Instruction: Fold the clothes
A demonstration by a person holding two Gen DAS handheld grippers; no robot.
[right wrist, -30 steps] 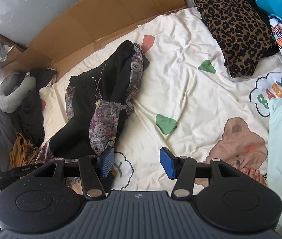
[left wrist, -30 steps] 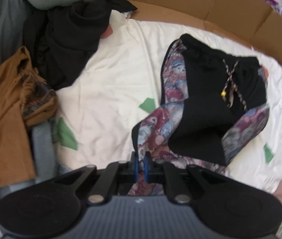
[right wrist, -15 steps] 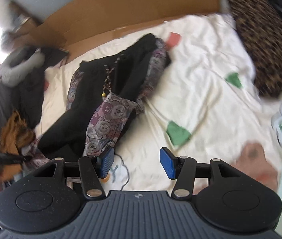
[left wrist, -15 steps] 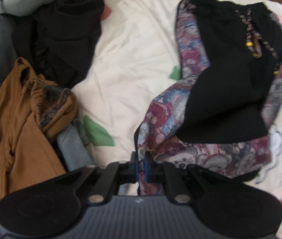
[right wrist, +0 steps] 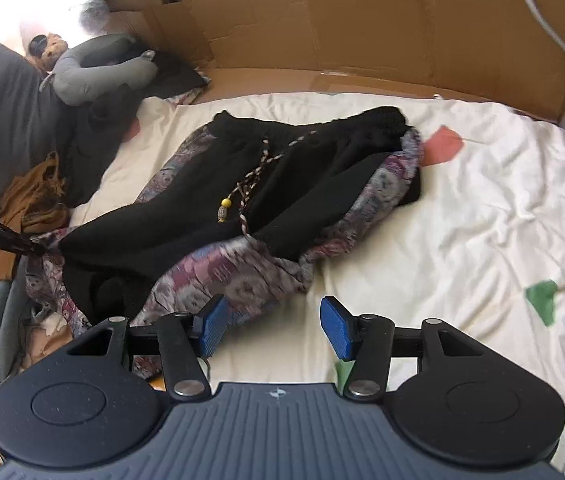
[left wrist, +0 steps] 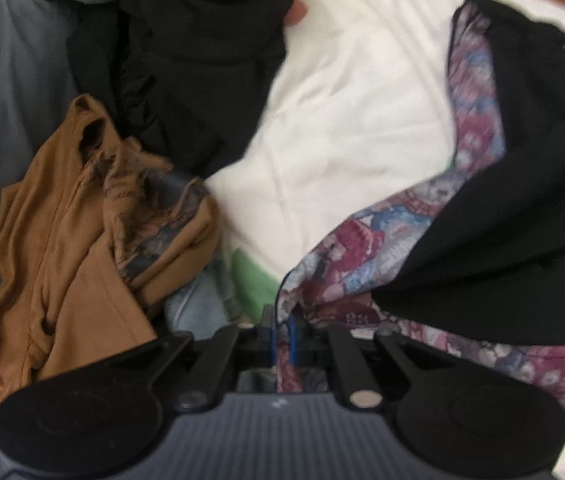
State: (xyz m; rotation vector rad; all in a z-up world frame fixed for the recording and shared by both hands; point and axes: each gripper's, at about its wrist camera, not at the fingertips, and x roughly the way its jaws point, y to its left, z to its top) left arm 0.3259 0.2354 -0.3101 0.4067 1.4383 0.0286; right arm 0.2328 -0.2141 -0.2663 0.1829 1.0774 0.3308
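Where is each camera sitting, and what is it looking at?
Left wrist view: sits on the left gripper, looking down along its fingers, shut on the patterned pants; a brown garment lies left; no hand shows.
Right wrist view: sits on the right gripper, looking across the cream bedsheet toward the cardboard; its jaws are open and empty; no hand shows.
Shared: both see the patterned pants, the brown garment and the bedsheet.

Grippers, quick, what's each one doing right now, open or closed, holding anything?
Left gripper: closed, pinching the patterned edge of the black pants.
Right gripper: open, empty, hovering over the white bedsheet beside the pants.
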